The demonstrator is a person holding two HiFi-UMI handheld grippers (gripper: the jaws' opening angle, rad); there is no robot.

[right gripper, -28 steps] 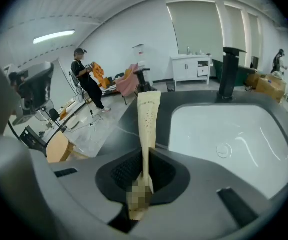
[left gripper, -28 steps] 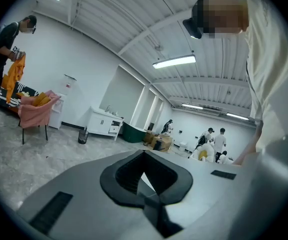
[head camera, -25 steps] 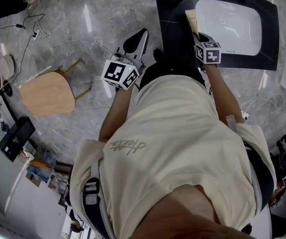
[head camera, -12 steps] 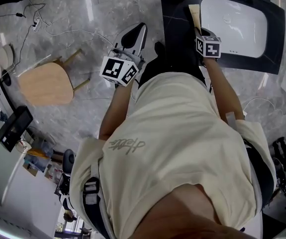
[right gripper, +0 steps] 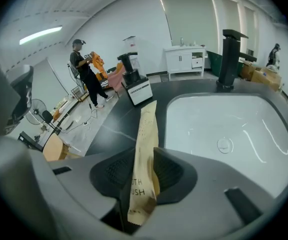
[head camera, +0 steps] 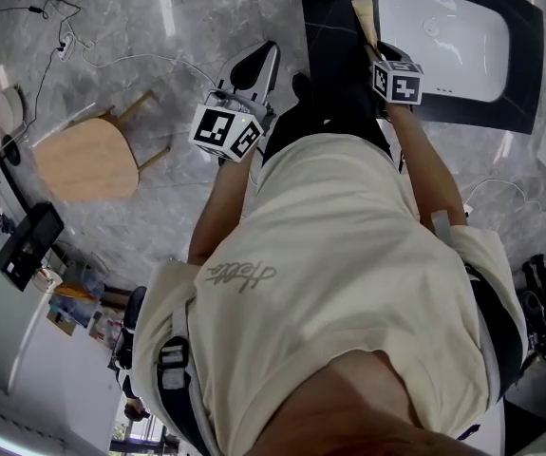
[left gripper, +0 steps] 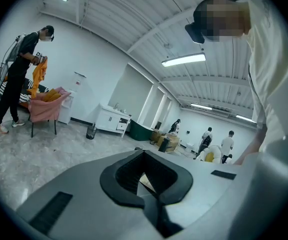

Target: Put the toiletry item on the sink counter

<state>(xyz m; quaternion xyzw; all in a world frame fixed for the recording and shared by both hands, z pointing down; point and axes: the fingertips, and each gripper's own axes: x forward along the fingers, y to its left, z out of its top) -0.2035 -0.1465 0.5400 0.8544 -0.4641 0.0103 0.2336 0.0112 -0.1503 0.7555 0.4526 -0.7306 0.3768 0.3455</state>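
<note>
The toiletry item is a long tan paper toothbrush packet. It stands between the jaws of my right gripper, and its far end reaches over the black sink counter beside the white basin. The jaws are opening: the left pad stands off the packet, which leans on the right pad. In the head view the packet sticks out ahead of the right gripper along the basin's left rim. My left gripper hangs over the floor, jaws together and empty; seen from its own camera, the left gripper points into the room.
A black faucet rises behind the basin. A black and white dispenser stands on the counter's far left corner. A wooden stool and cables are on the floor to the left. People stand in the room beyond.
My right gripper's marker cube and the packet stay by the basin's left rim with hardly any shift. The left gripper has held its place over the floor.
</note>
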